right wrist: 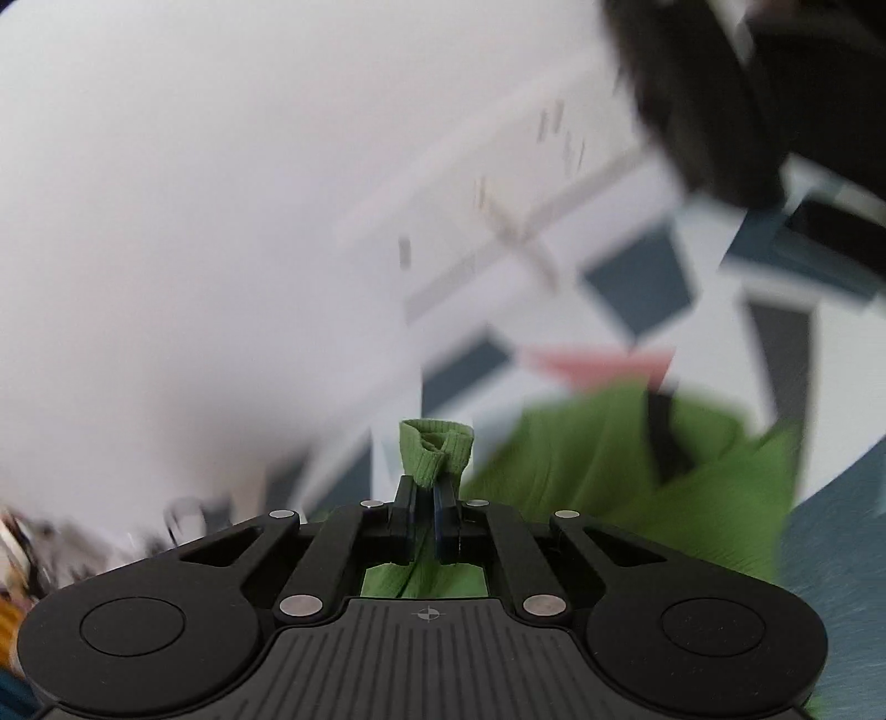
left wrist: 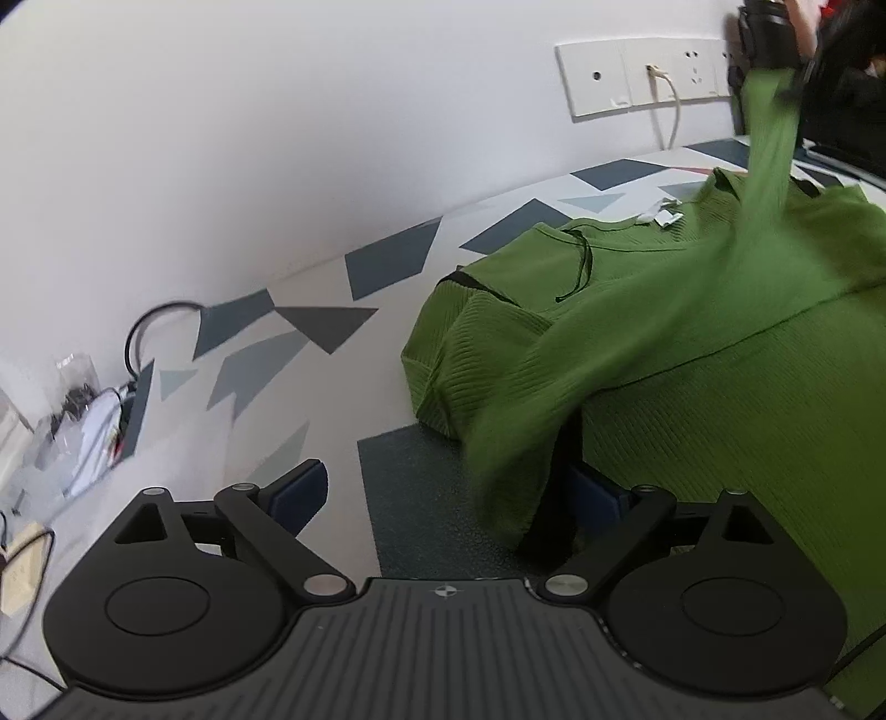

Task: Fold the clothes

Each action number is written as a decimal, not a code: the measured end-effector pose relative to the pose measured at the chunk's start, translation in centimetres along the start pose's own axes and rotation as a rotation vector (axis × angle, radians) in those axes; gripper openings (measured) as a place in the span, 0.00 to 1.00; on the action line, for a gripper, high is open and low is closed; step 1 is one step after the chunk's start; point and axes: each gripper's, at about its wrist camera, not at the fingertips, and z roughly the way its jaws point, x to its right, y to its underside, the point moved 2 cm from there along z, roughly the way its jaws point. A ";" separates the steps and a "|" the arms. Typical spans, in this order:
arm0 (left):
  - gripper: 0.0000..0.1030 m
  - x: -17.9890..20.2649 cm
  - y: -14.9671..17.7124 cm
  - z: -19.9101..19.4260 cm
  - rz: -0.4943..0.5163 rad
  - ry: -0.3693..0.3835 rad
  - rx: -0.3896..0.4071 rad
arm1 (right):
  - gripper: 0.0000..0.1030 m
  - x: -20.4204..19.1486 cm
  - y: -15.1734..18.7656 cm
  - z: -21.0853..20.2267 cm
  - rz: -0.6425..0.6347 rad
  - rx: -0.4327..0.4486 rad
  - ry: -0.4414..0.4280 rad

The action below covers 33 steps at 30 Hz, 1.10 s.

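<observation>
A green ribbed sweater [left wrist: 692,343] lies spread on the patterned table [left wrist: 332,288], with black trim and a white label at the neck. One sleeve [left wrist: 769,149] is pulled up and to the far right, where my right gripper [left wrist: 769,44] holds its end. In the right wrist view that gripper [right wrist: 423,490] is shut on the sleeve cuff [right wrist: 437,448], which pokes out past the fingertips. My left gripper [left wrist: 446,479] stands wide open low over the table. A blurred fold of sweater [left wrist: 509,459] hangs between its fingers, close to the right finger [left wrist: 595,493], and is not pinched.
A white socket panel [left wrist: 637,77] with a plugged white cable is on the wall behind the table. Cables and clear plastic bags [left wrist: 83,426] clutter the far left. A dark blurred object [right wrist: 720,94] fills the upper right of the right wrist view.
</observation>
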 end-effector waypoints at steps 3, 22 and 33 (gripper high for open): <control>0.91 0.2 0.1 -0.3 0.038 0.020 0.007 | 0.04 2.4 -0.9 -5.3 0.046 0.077 0.049; 0.93 -1.9 -0.5 -0.4 -0.096 -0.063 0.058 | 0.04 -2.2 -3.4 -6.8 -0.068 0.143 -0.102; 0.95 -0.9 0.1 0.7 0.002 -0.038 0.009 | 0.04 8.6 2.6 -4.1 0.045 -0.130 0.233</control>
